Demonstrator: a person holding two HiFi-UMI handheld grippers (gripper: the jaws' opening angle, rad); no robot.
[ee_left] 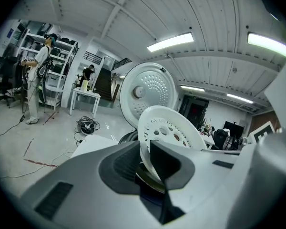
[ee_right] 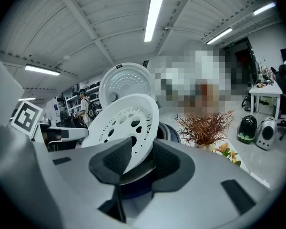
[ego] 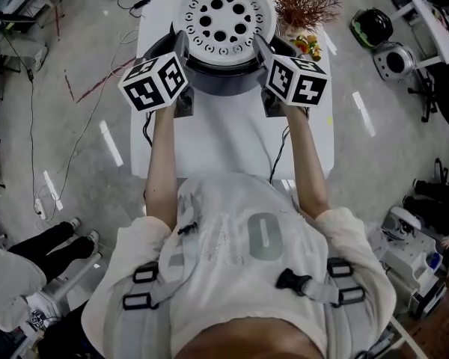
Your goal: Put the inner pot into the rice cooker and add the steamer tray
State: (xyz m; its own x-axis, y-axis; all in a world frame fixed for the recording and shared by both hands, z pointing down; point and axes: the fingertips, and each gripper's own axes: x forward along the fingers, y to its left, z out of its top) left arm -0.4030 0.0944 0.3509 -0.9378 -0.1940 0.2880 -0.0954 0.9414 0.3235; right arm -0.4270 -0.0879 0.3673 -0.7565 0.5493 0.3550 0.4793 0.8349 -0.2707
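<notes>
Forearms (ego: 162,163) stretched forward, left tongs (ee_left: 143,149) clamped on the steamer tray (ego: 223,17), right tongs (ee_right: 143,149) slightly parted.

We see a white table (ego: 232,144) with a dried reddish-brown plant (ego: 303,2) at its far right corner and orange and yellow flowers (ego: 308,45) just beside it on the right edge. On the floor (ego: 75,163) to the right sit a black-and-green rounded device (ego: 372,27) and a grey one (ego: 393,60). To the left thin cables (ego: 32,140) trail, and farther off a person (ee_left: 37,75) stands at shelves (ee_left: 63,49).
</notes>
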